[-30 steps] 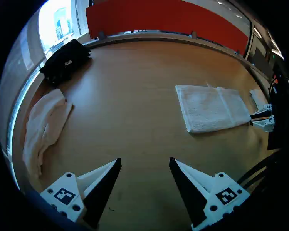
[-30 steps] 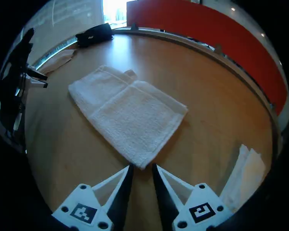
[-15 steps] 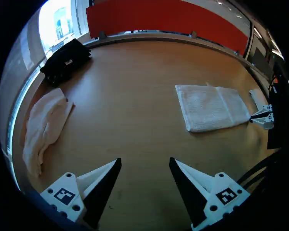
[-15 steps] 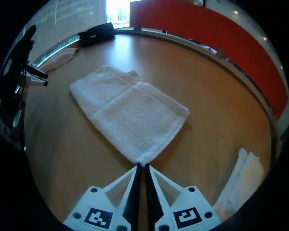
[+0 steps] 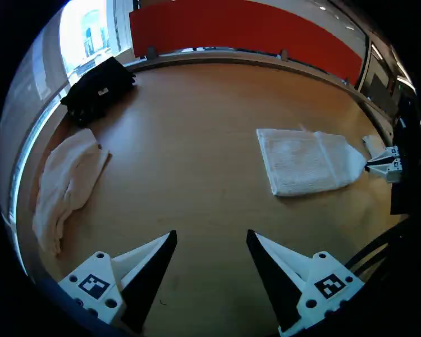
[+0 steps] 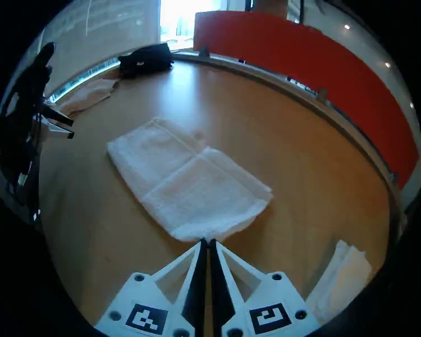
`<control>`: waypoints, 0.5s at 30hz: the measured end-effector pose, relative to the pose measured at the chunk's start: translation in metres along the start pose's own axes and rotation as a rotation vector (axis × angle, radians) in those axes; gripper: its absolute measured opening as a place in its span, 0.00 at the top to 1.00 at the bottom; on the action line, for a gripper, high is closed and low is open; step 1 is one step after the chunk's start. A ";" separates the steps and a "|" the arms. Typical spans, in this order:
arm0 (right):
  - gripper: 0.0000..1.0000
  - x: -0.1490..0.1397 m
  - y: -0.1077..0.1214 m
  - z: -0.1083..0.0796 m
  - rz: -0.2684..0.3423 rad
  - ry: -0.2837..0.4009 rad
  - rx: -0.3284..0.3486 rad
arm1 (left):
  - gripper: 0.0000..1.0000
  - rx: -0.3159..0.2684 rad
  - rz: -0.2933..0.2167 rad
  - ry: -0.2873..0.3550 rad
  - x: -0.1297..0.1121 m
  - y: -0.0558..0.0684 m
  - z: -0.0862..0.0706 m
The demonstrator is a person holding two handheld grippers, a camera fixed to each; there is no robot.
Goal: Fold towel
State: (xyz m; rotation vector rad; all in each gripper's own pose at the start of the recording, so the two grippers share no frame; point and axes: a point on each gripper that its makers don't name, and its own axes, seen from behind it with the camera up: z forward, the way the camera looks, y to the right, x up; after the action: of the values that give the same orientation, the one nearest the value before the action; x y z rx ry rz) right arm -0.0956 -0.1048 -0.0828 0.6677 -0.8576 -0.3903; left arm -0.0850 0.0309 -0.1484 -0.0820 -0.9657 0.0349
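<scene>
A folded white towel (image 5: 306, 161) (image 6: 188, 185) lies on the wooden table (image 5: 193, 140) (image 6: 300, 157). My right gripper (image 6: 208, 247) is shut on the towel's near corner, which is pulled up off the wood into a point. In the left gripper view the right gripper (image 5: 385, 164) sits at the far right, holding that raised corner. My left gripper (image 5: 210, 241) hovers open over bare wood, well to the left of the towel, with nothing between its fingers. In the right gripper view the left gripper (image 6: 54, 121) sits at the far left edge.
A crumpled white towel (image 5: 64, 180) (image 6: 87, 95) lies near the table's left edge, with a black bag (image 5: 98, 87) (image 6: 146, 58) beyond it. A stack of folded cloths (image 6: 339, 278) (image 5: 373, 143) rests by the right gripper. A red panel (image 5: 238, 28) backs the table.
My right gripper shut on the towel's near corner and has lifted it, pulling that corner into a point. The left gripper has stayed open in place.
</scene>
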 end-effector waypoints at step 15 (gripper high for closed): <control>0.96 0.098 -0.010 -0.011 -0.130 0.112 0.004 | 0.08 0.000 -0.033 0.018 0.000 -0.006 -0.008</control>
State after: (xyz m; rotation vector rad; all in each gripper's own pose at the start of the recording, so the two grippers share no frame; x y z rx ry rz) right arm -0.0285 -0.1633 -0.0398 0.7447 -0.7109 -0.4636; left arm -0.0786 0.0249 -0.1520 -0.0662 -0.9492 0.0037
